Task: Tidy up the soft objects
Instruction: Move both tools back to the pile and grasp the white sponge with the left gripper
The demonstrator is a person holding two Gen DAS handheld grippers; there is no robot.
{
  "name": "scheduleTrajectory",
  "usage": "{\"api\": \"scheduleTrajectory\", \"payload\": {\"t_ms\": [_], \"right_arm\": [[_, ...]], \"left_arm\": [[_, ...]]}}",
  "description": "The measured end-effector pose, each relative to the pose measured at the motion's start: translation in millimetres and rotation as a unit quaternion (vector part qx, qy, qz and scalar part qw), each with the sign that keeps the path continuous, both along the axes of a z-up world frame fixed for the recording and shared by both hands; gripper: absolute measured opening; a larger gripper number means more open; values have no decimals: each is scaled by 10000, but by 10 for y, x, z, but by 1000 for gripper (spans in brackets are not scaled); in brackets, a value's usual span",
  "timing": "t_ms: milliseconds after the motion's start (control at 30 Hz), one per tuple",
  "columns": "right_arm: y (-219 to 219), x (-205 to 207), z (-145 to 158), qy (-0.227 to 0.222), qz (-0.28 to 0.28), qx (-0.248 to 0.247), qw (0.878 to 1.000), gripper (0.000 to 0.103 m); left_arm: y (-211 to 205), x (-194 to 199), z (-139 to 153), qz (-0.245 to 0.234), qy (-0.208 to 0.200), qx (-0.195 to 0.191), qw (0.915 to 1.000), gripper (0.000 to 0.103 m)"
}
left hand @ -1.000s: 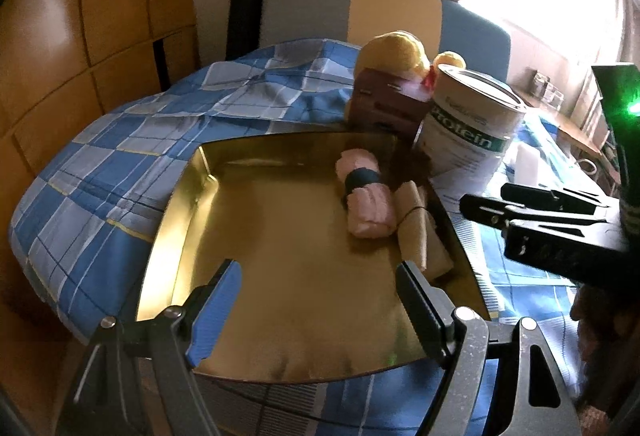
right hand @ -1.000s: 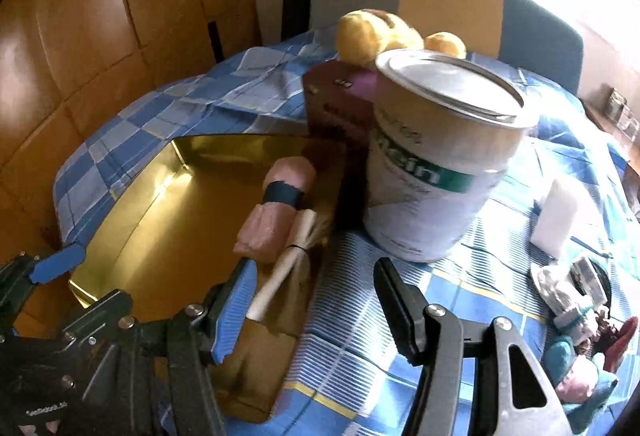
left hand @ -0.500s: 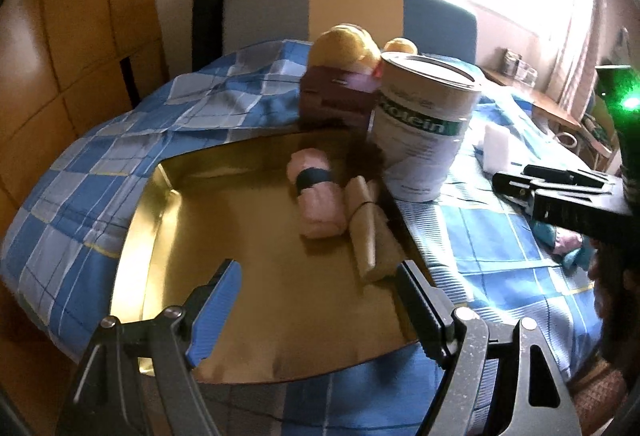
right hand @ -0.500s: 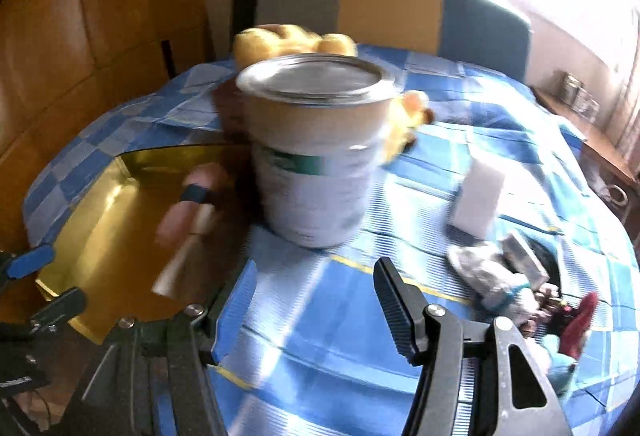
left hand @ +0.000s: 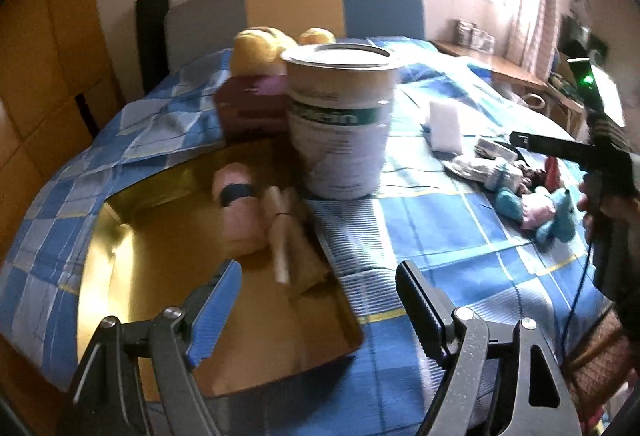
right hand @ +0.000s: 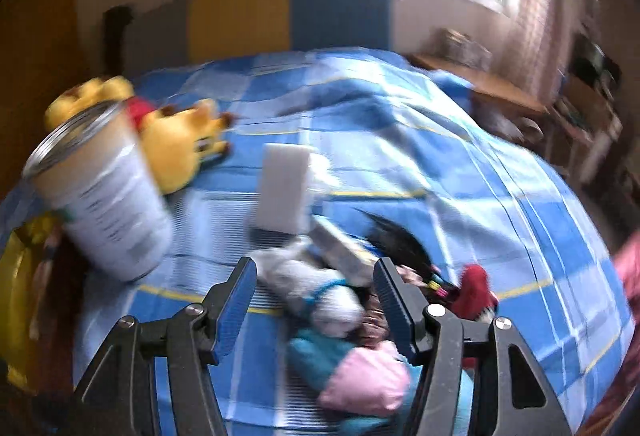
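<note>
Your right gripper (right hand: 314, 306) hangs empty with jaws apart over the pile of small soft toys (right hand: 340, 320) on the near right of the blue checked cloth (left hand: 440, 228), and your left gripper (left hand: 318, 306), also spread and empty, sits at the gold tray's (left hand: 100, 268) near edge. Two rolled cloths (left hand: 256, 212) already lie in the tray, so the job looks partly done, with the pile, white sponge (right hand: 284, 188) and yellow plush (right hand: 180, 140) left. Since a second ago, both views have swung right, from the tray and protein can (left hand: 340, 124) toward that pile.

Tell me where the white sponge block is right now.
The white sponge block stands on the blue checked blanket, right of the protein can in the left wrist view, just behind the pile of small soft toys.
</note>
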State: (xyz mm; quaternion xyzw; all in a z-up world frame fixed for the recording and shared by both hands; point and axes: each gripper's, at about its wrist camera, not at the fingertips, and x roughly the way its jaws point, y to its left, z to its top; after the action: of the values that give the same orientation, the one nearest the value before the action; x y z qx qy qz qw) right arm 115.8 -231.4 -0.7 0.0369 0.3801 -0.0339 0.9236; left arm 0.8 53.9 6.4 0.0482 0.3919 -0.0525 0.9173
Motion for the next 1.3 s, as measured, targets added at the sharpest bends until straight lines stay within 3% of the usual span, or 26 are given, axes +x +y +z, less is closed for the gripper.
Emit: {"api": "scheduleTrajectory", "payload": {"t_ms": [100, 467, 700, 933, 1300], "right_arm": [[-243, 17, -5, 43, -352, 496, 9981, 62], [-473, 1, -29, 84, -820, 883, 9927, 62], [-774, -69, -74, 180, -1487, 1326, 9798, 62], [-993, -138, -100, 193, -1823, 1791, 9666, 62], [-943, -97, -115, 256, -1544, 1988, 9675, 62]], "left_arm": [[-159, 59, -25, -139, 50, 53, 9999, 80], [-550, 260, -128, -449, 250, 63, 9987, 80], [-866, 507, -133, -830, 302, 7, 9961, 80], [-1242, 1047, -132, -1068, 377, -233, 9933, 80], [-1836, 2109, -348, -1080, 431, -331, 9927, 85]]}}
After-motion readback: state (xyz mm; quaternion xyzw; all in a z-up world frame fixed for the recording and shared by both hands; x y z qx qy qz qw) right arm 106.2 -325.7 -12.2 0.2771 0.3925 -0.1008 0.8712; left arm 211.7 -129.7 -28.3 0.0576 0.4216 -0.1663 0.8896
